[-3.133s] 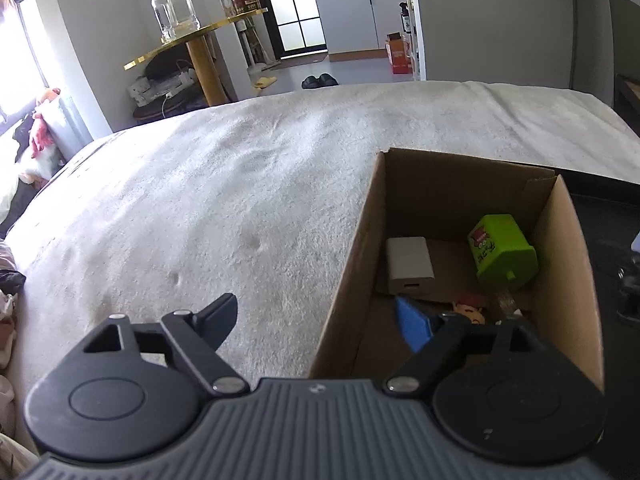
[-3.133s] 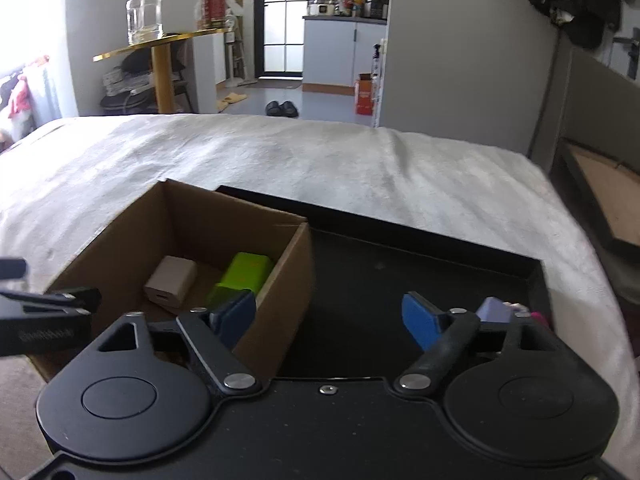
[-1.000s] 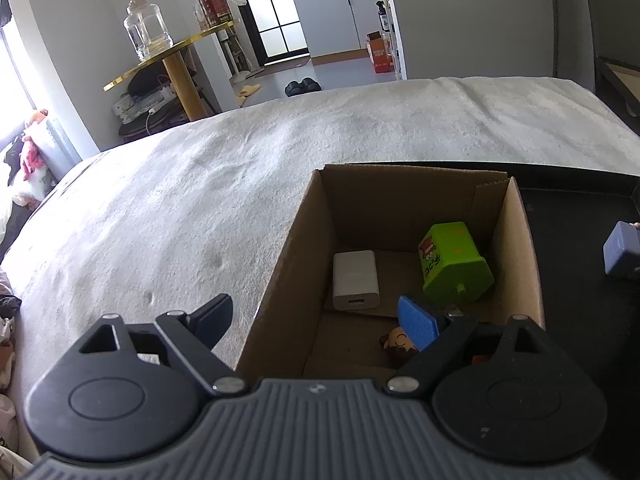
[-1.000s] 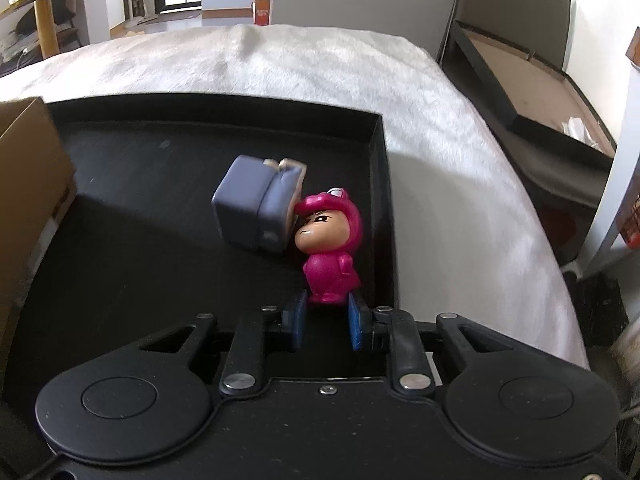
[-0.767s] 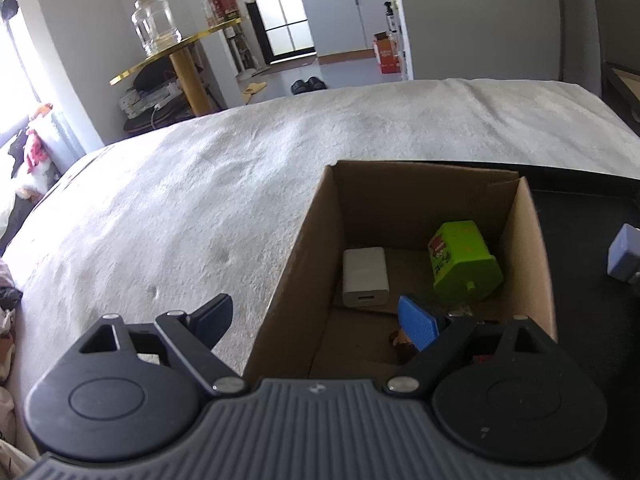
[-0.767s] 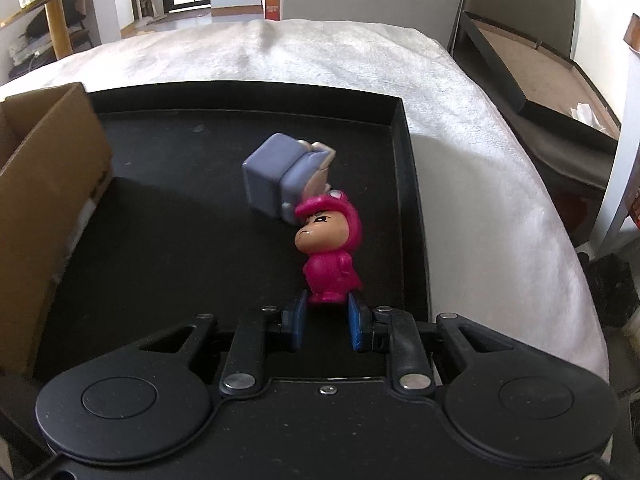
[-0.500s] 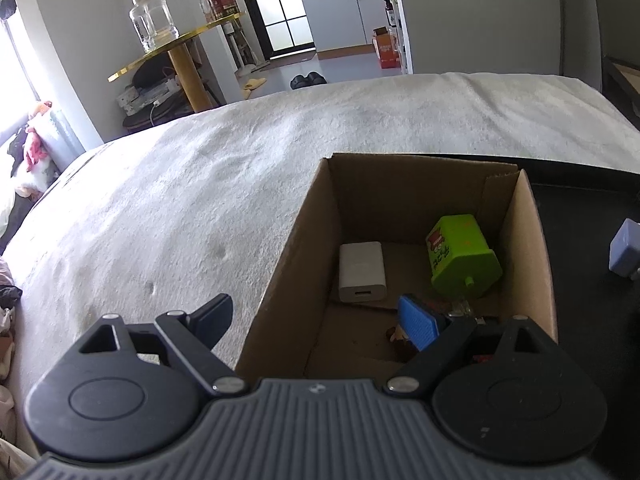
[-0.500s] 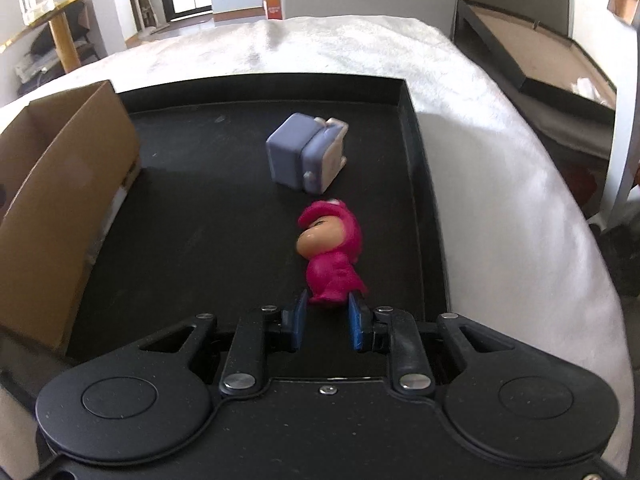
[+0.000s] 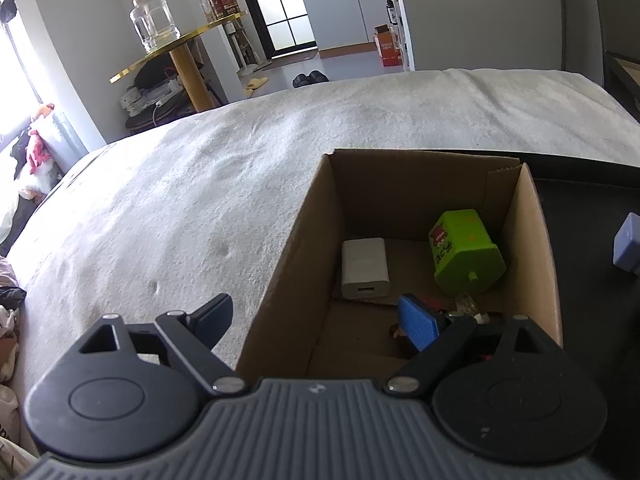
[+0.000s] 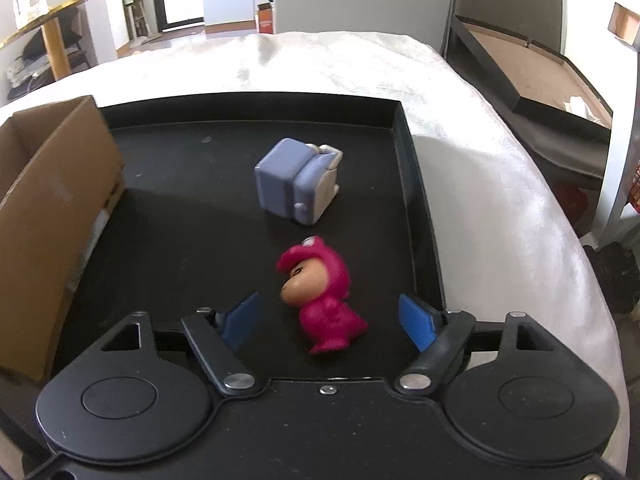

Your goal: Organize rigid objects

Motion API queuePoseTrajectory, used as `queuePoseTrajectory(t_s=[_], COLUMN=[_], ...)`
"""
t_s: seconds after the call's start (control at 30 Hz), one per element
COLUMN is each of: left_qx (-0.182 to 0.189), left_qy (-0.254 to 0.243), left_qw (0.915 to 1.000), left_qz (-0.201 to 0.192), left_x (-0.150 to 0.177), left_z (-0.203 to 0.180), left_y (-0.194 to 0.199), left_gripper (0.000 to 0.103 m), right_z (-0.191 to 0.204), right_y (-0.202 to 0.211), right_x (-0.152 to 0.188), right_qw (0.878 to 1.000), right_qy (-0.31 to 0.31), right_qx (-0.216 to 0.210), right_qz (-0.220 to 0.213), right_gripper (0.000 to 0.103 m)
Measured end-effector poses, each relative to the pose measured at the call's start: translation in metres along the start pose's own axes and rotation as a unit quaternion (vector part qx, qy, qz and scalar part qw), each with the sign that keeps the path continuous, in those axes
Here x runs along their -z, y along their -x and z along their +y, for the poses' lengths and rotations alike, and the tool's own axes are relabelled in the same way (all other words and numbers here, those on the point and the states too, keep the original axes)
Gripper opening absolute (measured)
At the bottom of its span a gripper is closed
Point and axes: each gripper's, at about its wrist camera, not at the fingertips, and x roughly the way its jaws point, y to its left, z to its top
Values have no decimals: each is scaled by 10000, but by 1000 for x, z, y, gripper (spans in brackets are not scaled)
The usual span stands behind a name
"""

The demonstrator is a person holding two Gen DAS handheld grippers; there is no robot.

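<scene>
Right gripper (image 10: 330, 322), lower centre of the right wrist view: 2 blue pads apart, jaws just opened, pads touching nothing. Pink figure (image 10: 322, 306), between the pads, tilted with its head to the upper left, on the black tray (image 10: 180, 208). Blue-grey toy (image 10: 298, 180), frame centre, just beyond the figure on the same tray, apart from it. Cardboard box (image 10: 52, 216), left edge, its side wall against the tray's left part. White blanket (image 10: 360, 68), under the tray, filling the upper half. Left gripper (image 9: 316, 320), lower centre of the left wrist view: fingers wide apart, empty, straddling the box's near left wall, 1 pad outside over the blanket, 1 inside. White charger (image 9: 365, 267), on the box floor, centre. Green cube (image 9: 464, 258), right of the charger, tilted against the right wall. Small items beside the right pad, too hidden to tell. Gold table (image 9: 180, 46) with 1 glass jar (image 9: 154, 22), upper left, well beyond the blanket.
</scene>
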Motion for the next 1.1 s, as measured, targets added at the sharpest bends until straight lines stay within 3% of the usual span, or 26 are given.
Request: queuePoseTrajectory(t_s=[0.1,0.13,0.17,0.23,0.63,0.93,1.1], left_qx=[-3,-16,-31,-60,-121,45,281], left_qy=[-8,-5,3,11,27,149,223], left_qw=[10000,10000,10000,10000,9999,9999,9993], left_qz=[-3,5,6,2,-26,27,-137], left_x=[1,1,1,1,7,13,17], left_z=[0,1,1,2,11,26,35], left_y=[0,0,-1,-1,-4,-6,-1], left_gripper=[89,89,89,89,89,89,85], right_z=[-2,-2,-3,-4,3,20,36], right_y=[-9,-12,-13,-13,5,37,50], right_x=[-2,-2,-2,0,-6,-32,-44], right_qw=[10000,9999,9998,9998,9995,9976,9957], right_qy=[7,27,26,5,-180,-13,91], right_qx=[23,16,-18,-148,-252,-451,-593], right_qz=[75,122,171,162,-77,-524,-712], right_gripper=[74,65,48,37,37,37,37])
